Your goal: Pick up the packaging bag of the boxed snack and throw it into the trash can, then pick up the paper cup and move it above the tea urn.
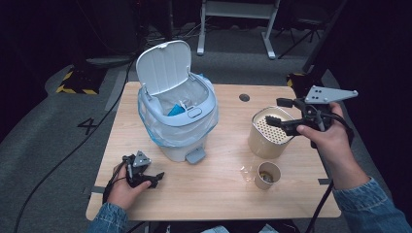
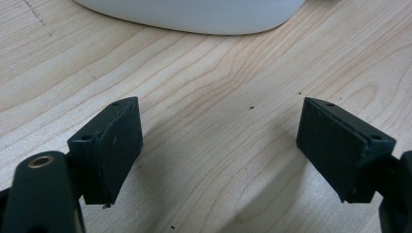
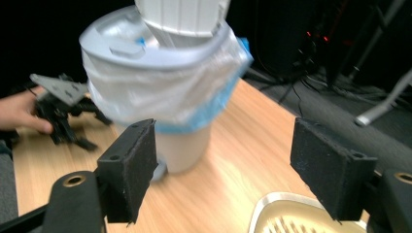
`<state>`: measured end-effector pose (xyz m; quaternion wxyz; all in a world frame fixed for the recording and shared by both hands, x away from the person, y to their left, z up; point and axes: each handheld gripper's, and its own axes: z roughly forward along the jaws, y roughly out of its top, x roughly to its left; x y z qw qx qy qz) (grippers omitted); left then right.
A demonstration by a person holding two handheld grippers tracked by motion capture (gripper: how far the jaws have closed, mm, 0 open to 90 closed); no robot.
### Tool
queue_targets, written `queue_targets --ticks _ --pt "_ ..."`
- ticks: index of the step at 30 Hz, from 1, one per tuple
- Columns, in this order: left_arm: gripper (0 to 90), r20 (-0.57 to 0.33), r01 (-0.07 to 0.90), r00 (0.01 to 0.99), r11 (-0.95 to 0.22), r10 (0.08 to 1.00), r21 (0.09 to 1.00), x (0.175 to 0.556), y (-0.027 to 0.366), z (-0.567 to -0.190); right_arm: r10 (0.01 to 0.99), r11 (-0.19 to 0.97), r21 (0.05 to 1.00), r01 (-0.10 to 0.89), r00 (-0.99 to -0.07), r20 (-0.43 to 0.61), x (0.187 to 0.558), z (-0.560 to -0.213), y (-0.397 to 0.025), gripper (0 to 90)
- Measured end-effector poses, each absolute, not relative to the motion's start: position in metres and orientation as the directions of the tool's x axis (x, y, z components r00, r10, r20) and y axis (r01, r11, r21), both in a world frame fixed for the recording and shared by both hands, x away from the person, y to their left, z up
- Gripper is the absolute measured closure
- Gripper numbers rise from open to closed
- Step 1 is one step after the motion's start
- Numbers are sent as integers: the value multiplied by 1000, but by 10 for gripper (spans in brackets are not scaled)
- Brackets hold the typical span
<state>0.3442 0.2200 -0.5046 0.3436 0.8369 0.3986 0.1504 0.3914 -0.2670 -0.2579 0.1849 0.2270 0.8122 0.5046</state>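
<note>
While the wooden table (image 1: 221, 194) carries the whole set-up, the largest thing on it is the white pedal bin (image 1: 177, 116), standing toward the left-centre with its lid (image 1: 163, 65) tipped up and a clear liner bag (image 1: 155, 131) with a blue edge folded over its rim. Some rubbish, including a blue scrap, already lies inside. To the right of the bin stands a cream canister (image 1: 269, 133) with a perforated top, and just in front of it a small paper cup (image 1: 267, 174) with something dark in the bottom (what it is cannot be made out).

The right gripper (image 1: 286, 121) hovers above the canister's top, its jaws spread wide and holding nothing; in the right gripper view its pads (image 3: 133, 165) frame the bin across the table, with the canister's rim (image 3: 286, 213) just below them. The left gripper (image 1: 145, 177) rests low on the table in front of the bin's left side, jaws likewise spread and empty, bare wood between them in the left gripper view.

Judging from this, the work is clearing things into the open bin, and the step in hand is the reach for the next item. The next move likely calls for lowering the right gripper onto the canister or cup, closing squarely, and keeping the load upright on the way to the bin.
</note>
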Motion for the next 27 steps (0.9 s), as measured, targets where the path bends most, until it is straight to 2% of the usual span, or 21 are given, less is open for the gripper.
queue_targets --ticks 3,14,23,27 --pt "169 -19 563 638 -449 770 694 345 220 -504 588 402 887 226 -806 -61 382 -273 -287 260" --pt "169 -20 564 636 -447 771 694 346 220 -504 624 428 854 294 -780 -45 356 -318 -324 241" --pt "170 -16 562 636 -449 771 695 346 221 -504 613 478 813 332 -789 -38 339 -357 -341 248" --pt "172 -22 564 635 -444 772 696 345 221 -505 601 543 761 356 -797 -56 331 -375 -344 260"
